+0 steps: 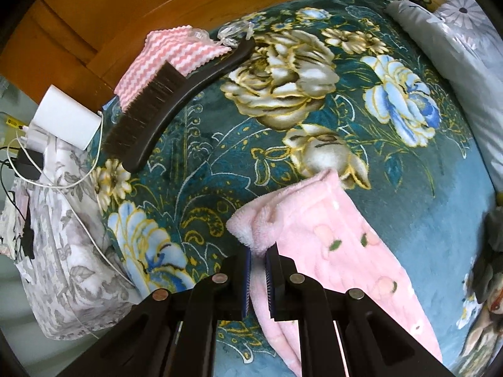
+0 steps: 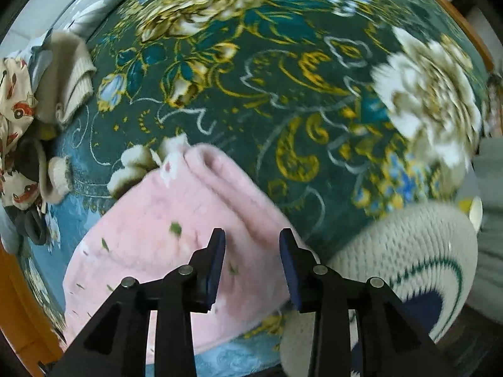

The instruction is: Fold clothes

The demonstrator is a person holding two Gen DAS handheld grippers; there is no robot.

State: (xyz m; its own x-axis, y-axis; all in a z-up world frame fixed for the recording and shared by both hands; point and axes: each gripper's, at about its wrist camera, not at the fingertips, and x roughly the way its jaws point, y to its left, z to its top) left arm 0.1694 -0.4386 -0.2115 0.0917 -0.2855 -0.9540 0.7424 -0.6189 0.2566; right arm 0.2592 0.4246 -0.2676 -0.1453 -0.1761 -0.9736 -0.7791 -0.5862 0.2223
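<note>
A pink fleece garment (image 1: 339,251) with small peach and leaf prints lies on the teal floral blanket (image 1: 283,100). My left gripper (image 1: 258,251) is shut on its fluffy edge, with a fold bunched above the blue pads. In the right wrist view the same pink garment (image 2: 176,226) lies folded under my right gripper (image 2: 252,235), which hovers open just above its near edge with nothing between the pads.
A dark brush (image 1: 163,106) and a pink zigzag cloth (image 1: 163,59) lie at the blanket's far left. A white charger (image 1: 66,116) and cables sit by a grey floral cloth (image 1: 63,251). A pile of clothes (image 2: 37,119) lies left; a knitted sleeve (image 2: 408,257) lies right.
</note>
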